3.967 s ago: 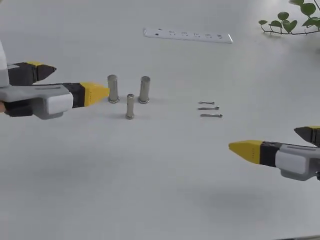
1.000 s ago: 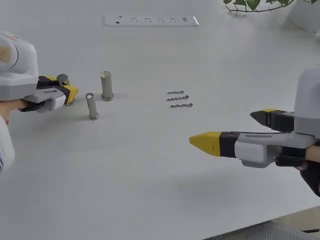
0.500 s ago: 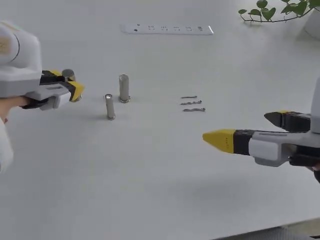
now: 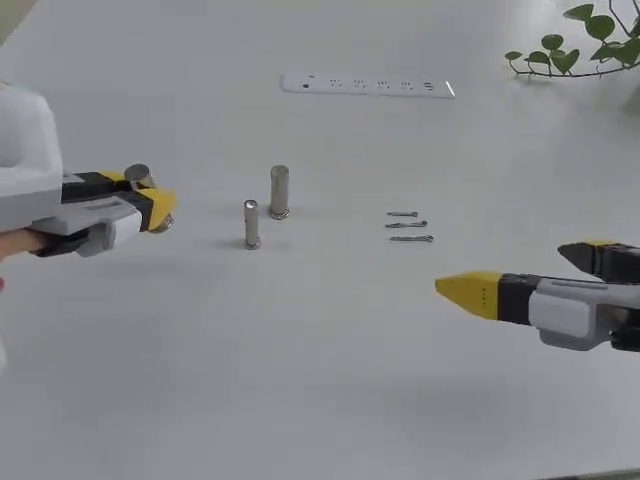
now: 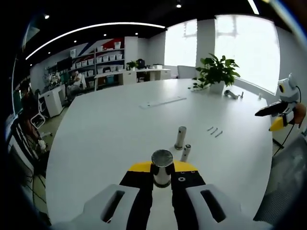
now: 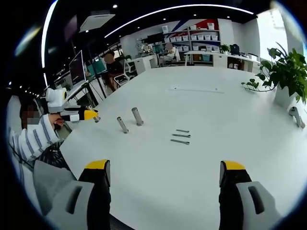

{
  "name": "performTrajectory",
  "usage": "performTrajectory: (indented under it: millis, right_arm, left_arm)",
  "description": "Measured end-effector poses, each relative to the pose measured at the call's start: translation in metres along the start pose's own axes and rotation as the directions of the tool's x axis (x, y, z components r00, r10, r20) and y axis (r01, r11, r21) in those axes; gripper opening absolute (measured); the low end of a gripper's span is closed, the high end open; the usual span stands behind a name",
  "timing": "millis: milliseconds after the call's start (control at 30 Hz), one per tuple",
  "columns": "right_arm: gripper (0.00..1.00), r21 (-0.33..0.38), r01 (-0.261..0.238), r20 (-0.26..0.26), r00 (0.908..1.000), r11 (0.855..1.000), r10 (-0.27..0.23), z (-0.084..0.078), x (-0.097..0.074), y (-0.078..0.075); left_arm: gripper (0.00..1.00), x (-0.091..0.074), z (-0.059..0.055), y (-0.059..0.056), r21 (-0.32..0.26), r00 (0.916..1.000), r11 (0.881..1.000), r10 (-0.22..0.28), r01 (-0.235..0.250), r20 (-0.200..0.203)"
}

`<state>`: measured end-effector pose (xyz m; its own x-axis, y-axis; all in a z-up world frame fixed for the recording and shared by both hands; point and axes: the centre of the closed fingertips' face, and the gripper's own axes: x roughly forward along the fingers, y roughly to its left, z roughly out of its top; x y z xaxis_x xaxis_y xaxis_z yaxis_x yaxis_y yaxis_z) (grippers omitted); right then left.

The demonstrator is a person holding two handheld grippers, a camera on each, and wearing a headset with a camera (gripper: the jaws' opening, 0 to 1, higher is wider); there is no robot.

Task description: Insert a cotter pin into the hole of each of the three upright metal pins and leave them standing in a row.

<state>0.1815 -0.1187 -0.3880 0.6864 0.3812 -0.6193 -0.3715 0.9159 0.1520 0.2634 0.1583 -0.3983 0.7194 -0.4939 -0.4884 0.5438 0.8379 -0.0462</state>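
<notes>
Table [image 4: 320, 390]: It is smooth, bare and white. I judge that anything I knock on it will roll or slide a long way, and a thin cotter pin would be hard to find again.

Right gripper [image 4: 500, 268]: My jaws are wide apart and hold nothing, hanging well short of the cotter pins. The risk is closing too flat on such a fine wire, so it skids away or flips instead of coming up between the tips.

Left gripper [image 5: 162, 178]: My jaws are clamped on one metal pin, off to the left of the other two. If I squeeze off-centre or tilt my hand, the round body could twist or slip out.

Held pin [image 5: 162, 162]: It is upright between the jaws with its flat top showing. I cannot tell whether its base touches the table. I cannot see its hole, so it may face away from my right hand, which would make threading awkward.

Taller pin [image 4: 279, 192] and shorter pin [image 4: 251, 223]: They stand just beside each other, well apart from the held one. A careless sweep of either gripper could topple them and spoil the row.

Cotter pins [image 4: 406, 225]: The three lie side by side to the right of the standing pins. They are close enough together that I might grab two at once or nudge the neighbours.
</notes>
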Motion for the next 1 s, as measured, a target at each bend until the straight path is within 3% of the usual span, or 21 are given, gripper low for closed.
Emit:
performTrajectory:
  millis: [167,367,600,1000]
  right_arm:
    - [0.93,-0.007,-0.001,0.007,1.0,1.0,0.001,0.002,-0.002,0.001]
    - [0.93,-0.006,-0.007,0.008,0.9999,1.0,0.007,0.001,-0.002,0.003]
    - [0.93,-0.011,-0.017,0.004,0.9999,1.0,0.017,0.001,0.0,0.005]
    - [0.93,-0.016,-0.003,0.007,1.0,1.0,0.004,0.004,-0.003,0.002]
  left_arm:
    - [0.09,-0.01,-0.002,-0.012,0.001,0.9999,1.0,-0.015,0.015,0.006]
    - [0.09,-0.014,-0.006,-0.033,0.002,0.998,0.998,-0.061,0.061,0.013]
    - [0.09,-0.008,-0.016,-0.063,0.052,0.994,0.993,-0.108,0.109,-0.016]
    - [0.09,0.013,-0.027,-0.11,0.105,0.9765,0.971,-0.21,0.214,-0.047]
